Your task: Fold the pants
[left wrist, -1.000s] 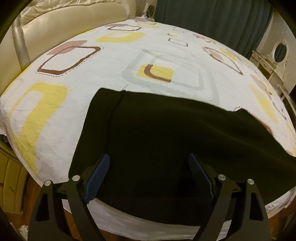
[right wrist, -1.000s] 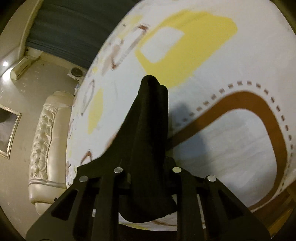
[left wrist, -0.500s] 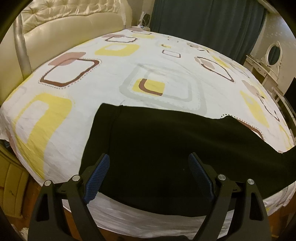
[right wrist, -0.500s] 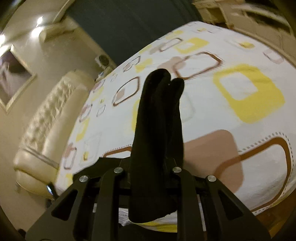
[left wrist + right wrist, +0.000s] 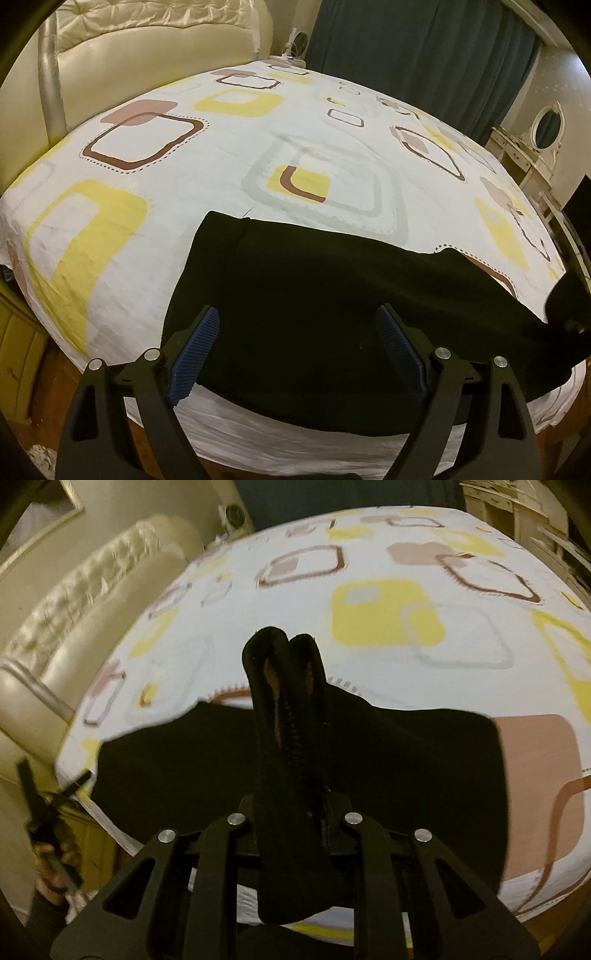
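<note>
Black pants (image 5: pixel 314 288) lie flat across the near edge of a bed with a patterned sheet (image 5: pixel 221 155). My left gripper (image 5: pixel 297 347) hovers just above their near part, blue pads (image 5: pixel 195 350) wide apart and touching nothing. In the right wrist view my right gripper (image 5: pixel 291 805) is shut on the bunched leg ends (image 5: pixel 288 709), which stick up between its jaws. It holds them above the flat part of the pants (image 5: pixel 406 775). The lifted end and the right gripper (image 5: pixel 569 306) show at the right edge of the left view.
A cream tufted headboard (image 5: pixel 147 48) bounds the bed at the left, with a dark curtain (image 5: pixel 424 55) behind. A white dressing table with an oval mirror (image 5: pixel 546 125) stands at the right. Wooden floor (image 5: pixel 22 387) lies below the bed's near edge. A hand (image 5: pixel 48 849) holds the left gripper.
The right gripper has swung across the bed with the leg ends in it and rolled, and is now over the flat black cloth. The left gripper has risen a little, still open.
</note>
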Available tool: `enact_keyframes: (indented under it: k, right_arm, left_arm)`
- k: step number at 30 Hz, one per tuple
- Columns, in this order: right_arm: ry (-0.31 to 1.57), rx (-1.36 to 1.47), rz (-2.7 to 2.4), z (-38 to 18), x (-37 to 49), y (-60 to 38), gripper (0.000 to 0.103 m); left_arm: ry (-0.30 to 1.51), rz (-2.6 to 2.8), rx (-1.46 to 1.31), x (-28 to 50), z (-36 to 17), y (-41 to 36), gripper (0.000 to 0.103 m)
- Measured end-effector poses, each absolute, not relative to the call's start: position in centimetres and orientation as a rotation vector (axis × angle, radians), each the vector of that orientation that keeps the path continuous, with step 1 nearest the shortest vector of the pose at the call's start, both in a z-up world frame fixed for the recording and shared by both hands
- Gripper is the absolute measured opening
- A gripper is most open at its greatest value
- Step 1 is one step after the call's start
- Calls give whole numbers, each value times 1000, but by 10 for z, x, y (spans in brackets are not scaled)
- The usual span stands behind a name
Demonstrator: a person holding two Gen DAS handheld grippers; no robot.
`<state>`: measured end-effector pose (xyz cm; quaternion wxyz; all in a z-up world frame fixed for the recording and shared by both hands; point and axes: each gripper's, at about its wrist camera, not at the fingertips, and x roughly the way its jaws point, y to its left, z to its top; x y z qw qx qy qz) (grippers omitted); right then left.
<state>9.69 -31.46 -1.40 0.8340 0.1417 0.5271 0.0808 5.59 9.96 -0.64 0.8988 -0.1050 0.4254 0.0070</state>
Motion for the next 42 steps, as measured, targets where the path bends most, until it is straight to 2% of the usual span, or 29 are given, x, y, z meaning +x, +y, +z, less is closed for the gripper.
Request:
enact_keyframes:
  k: [6,21,27,29,42]
  right_arm:
    - [1158,233,141,-41,99,-289,18]
    - [1171,153,139,-53,104,-244,20]
    - [1168,129,145,-56,103,-231,29]
    - [1164,143,163,-55,102,-229,36]
    - [1186,205,272,-61,88,-201,49]
  left_arm:
    - [882,8,-210,56,-6,97,86]
    - [888,-8,-196,58,-9,93,86]
    - [894,-9,-199,59,-11,93,86]
    - [896,-10,-197,59,-12,92,86]
    - [904,-16,-183,59,-15,88,86]
